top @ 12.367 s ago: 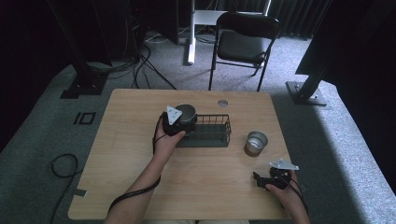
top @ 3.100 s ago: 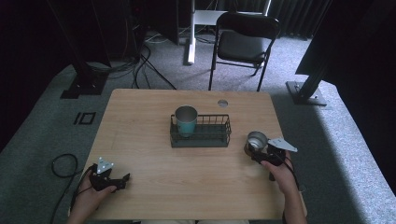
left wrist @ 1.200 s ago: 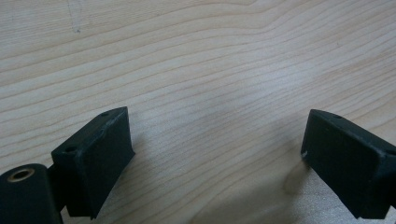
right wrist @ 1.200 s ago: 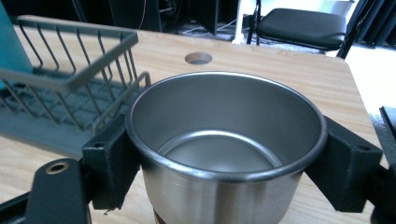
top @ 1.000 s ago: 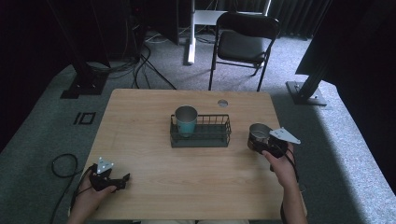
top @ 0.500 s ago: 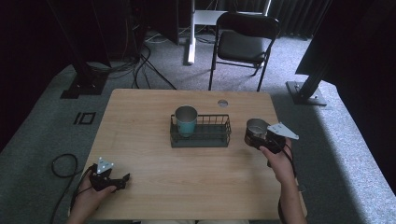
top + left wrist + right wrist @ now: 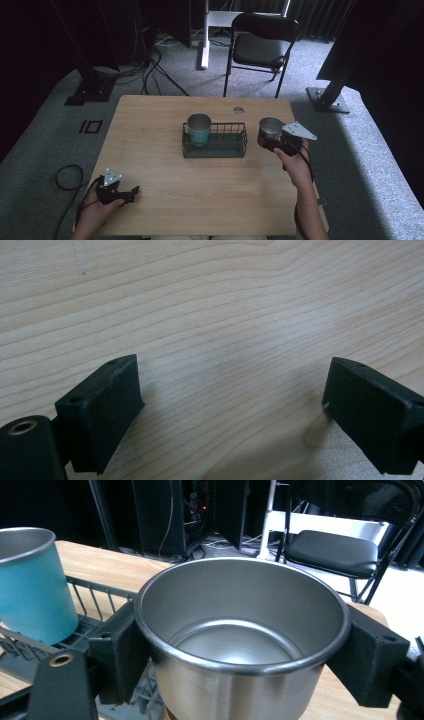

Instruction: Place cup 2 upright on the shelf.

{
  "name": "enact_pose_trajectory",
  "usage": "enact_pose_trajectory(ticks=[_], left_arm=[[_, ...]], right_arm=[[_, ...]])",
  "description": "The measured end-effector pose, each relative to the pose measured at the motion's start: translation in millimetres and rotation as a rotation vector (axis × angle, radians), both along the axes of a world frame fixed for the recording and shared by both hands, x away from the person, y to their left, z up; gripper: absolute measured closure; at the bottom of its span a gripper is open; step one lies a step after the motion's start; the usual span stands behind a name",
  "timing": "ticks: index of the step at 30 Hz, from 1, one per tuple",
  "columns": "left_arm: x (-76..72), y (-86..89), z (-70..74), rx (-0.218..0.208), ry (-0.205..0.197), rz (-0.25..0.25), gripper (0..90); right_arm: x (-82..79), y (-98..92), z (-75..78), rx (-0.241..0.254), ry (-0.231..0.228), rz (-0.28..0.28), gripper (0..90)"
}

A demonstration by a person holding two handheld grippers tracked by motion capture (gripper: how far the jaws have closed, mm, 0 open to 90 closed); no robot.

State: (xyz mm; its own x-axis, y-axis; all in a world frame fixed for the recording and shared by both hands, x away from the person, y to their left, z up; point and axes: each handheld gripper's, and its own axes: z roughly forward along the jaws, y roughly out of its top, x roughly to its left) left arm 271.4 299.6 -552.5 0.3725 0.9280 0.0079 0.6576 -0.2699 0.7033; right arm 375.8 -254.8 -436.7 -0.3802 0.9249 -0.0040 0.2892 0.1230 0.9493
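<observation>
Looking from above, we see the right gripper (image 7: 278,142) carrying a steel cup (image 7: 270,131) just off the rack's (image 7: 215,148) right end; a teal cup (image 7: 199,129) already stands inside. Our left gripper (image 7: 235,410) rests near the desk's (image 7: 150,125) front-left corner, jaws spread, empty. Riding the right gripper, we see its jaws clenched on the steel cup's sides; racking it looks to be what remains.

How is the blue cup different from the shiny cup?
The blue cup has a teal outside; the shiny cup is bare silver metal. The blue cup stands in the wire basket; the shiny cup is held beside it by the right gripper. Both are upright, open and metal inside.
</observation>
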Motion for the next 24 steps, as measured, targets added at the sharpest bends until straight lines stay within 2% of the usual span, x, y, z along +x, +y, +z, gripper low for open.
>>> enact_pose_trajectory(ticks=[11,24], left_arm=[[0.0,0.0,0.0,0.001,-0.001,0.0,9.4],[0.0,-0.1,0.0,0.0,0.0,0.001,9.4]], right_arm=[[11.0,20.5,23.5,0.005,-0.029,0.031,18.4],[18.2,47.6,28.0,0.021,-0.039,0.087,18.4]])
